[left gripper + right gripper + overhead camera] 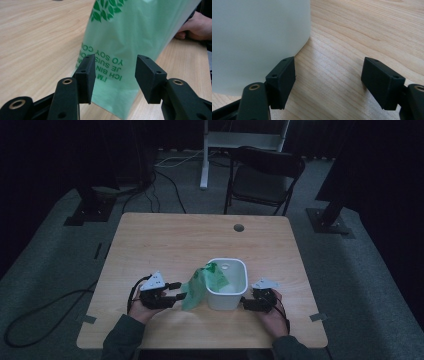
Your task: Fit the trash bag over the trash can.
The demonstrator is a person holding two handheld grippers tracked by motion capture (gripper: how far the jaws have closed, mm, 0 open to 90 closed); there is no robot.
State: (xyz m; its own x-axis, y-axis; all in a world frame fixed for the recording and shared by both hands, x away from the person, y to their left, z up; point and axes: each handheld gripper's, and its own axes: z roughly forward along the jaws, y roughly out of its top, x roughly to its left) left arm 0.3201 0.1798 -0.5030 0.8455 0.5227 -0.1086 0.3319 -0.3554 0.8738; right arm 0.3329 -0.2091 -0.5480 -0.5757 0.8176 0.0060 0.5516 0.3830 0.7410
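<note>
I am working near the front edge of the bench [150, 227]. A small white bin [227, 284] stands there, a little right of the middle. A thin green bag [202, 285] with leaf prints hangs over the bin's left rim. Part of it is tucked inside, and the rest droops down the outside to the wood.

My left tool [113, 75] sits just left of the bag. Its jaws are apart, and the loose green sheet hangs just past them. The pads do not press on it. I think the jaws stand wide so they can take a fresh bite of the bag and pull it over the rim.

My right tool [328, 80] rests low by the bin's right side. Its jaws are apart too. One pad sits right by the white wall, and I cannot tell if it touches. I think it waits there so the light bin will not slide.
</note>
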